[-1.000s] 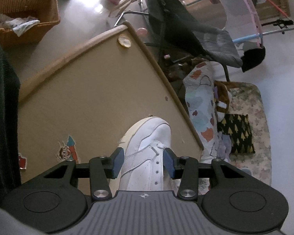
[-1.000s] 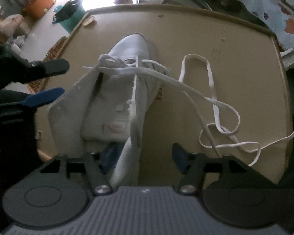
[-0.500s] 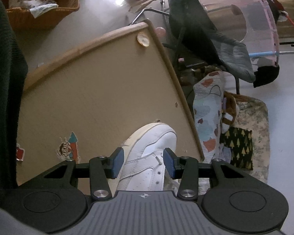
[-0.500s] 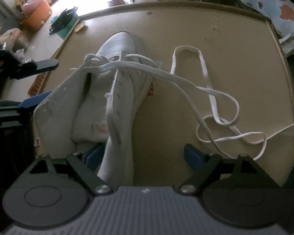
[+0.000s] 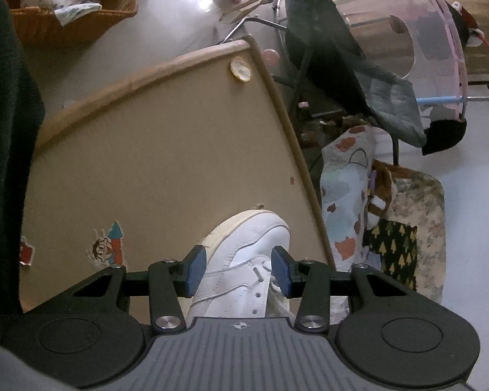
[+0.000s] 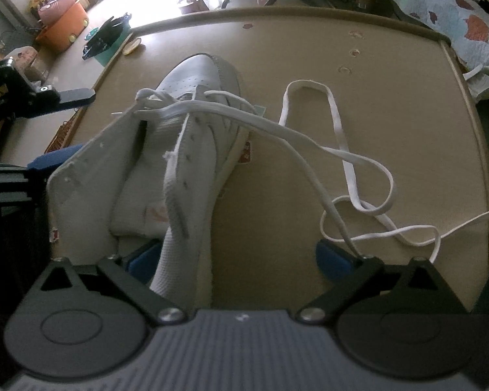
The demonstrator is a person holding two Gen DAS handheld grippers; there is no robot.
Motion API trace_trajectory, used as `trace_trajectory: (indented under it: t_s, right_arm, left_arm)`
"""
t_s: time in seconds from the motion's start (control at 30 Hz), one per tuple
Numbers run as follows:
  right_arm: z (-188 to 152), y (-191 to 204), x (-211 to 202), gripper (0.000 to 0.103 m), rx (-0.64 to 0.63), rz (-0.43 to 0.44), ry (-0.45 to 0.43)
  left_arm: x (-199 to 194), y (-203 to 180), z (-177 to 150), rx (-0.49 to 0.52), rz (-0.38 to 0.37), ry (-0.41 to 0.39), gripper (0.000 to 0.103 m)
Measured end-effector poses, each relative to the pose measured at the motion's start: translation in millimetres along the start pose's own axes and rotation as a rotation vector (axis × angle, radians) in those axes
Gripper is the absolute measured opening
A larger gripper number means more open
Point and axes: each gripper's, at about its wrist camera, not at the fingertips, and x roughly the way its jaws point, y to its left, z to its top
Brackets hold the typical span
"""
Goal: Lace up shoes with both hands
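A white shoe [image 5: 244, 238] lies on the tan table [image 5: 146, 163], toe pointing away. My left gripper [image 5: 238, 272] is shut on it, one blue pad at the sole edge and the other by the eyelets. In the right wrist view the shoe [image 6: 199, 78] has its flaps spread, with the left gripper [image 6: 78, 123] at its left flank. A long white lace [image 6: 339, 150] runs from the top eyelets and loops loosely across the table [image 6: 391, 97]. My right gripper [image 6: 239, 257] hangs over the heel with its jaws opening. The shoe's collar sits by its left pad and the lace passes near the right one, neither pressed.
A wicker basket [image 5: 71, 6] stands on the floor beyond the table's far left corner. A folding frame draped in dark cloth [image 5: 342, 65] and a patterned quilt [image 5: 345, 202] crowd the right edge. A teal bucket [image 6: 107, 42] and an orange bin [image 6: 62, 29] sit on the floor.
The right gripper's jaws have spread much wider and it has shifted slightly over the heel. The left gripper has rolled a little while staying on the shoe.
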Motion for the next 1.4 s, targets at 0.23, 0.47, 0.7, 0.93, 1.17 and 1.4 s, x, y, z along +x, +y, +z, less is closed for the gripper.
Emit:
trace_trajectory:
  t_s: [0.23, 0.47, 0.7, 0.93, 1.17, 1.4]
  right_arm:
    - [0.2, 0.7, 1.3, 0.1, 0.001, 0.003, -0.007]
    - [-0.3, 1.4, 1.6, 0.101, -0.004, 0.002, -0.014]
    - [-0.8, 2.2, 1.9, 0.101, -0.007, 0.001, -0.019]
    - [0.6, 1.7, -0.2, 0.098, 0.011, 0.004, -0.025]
    - [9.5, 13.6, -33.5, 0.083, -0.087, -0.062, -0.169]
    - [33.0, 17.2, -20.0, 0.041, -0.085, -0.005, -0.102]
  left_arm:
    - [8.6, 4.1, -5.5, -0.033, -0.004, 0.008, 0.046]
    - [20.8, -1.2, -12.0, -0.023, -0.032, 0.027, 0.042]
    - [30.4, -12.2, -17.0, 0.032, -0.007, 0.032, 0.015]
    - [28.6, -18.7, -16.6, 0.101, -0.009, 0.002, 0.005]
    - [25.1, -21.1, -13.5, 0.151, -0.008, -0.005, 0.005]
    - [26.0, -18.3, -13.4, 0.146, -0.021, 0.004, 0.005]
